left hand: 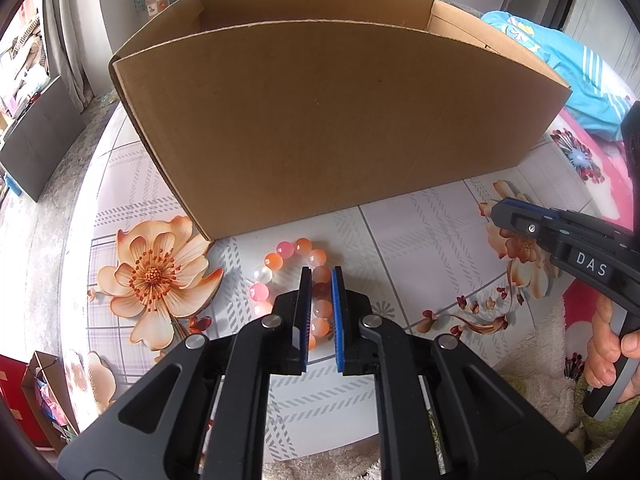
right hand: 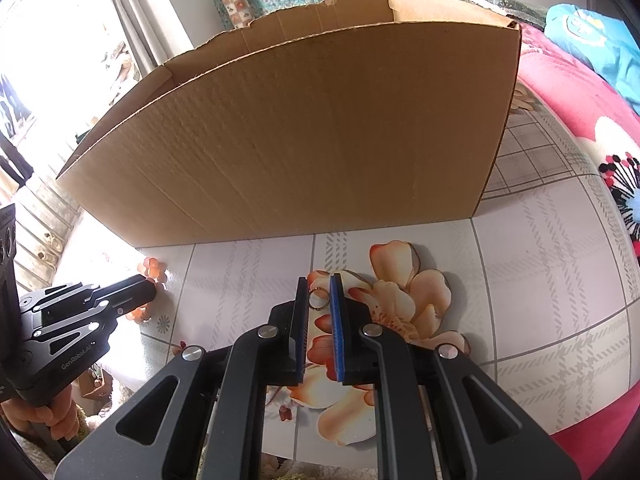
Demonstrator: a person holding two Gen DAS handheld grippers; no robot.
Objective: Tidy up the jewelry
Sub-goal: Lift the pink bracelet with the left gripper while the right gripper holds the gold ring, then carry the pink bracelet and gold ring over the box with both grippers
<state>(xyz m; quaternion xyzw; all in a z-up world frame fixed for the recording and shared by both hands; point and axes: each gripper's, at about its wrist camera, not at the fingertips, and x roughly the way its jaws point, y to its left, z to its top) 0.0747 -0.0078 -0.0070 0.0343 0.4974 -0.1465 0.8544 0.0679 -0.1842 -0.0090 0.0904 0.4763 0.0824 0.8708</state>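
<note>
A bracelet of pink and orange beads (left hand: pixel 294 258) lies on the flowered tablecloth just in front of a tall cardboard box (left hand: pixel 320 120). My left gripper (left hand: pixel 321 274) is shut on the bracelet's right side, with beads between the blue pads. In the right wrist view a small metal ring (right hand: pixel 319 298) sits between the pads of my right gripper (right hand: pixel 319 280), which is shut on it low over the cloth. The left gripper (right hand: pixel 136 286) shows at that view's left, over the beads (right hand: pixel 154 268). The box (right hand: pixel 300 140) stands close behind.
The round table's cloth (left hand: pixel 420 240) has printed orange flowers. A pink and blue bedspread (right hand: pixel 580 80) lies to the right. A fluffy rug (left hand: pixel 540 360) lies below the table's near edge. A dark panel (left hand: pixel 36 140) stands on the floor at left.
</note>
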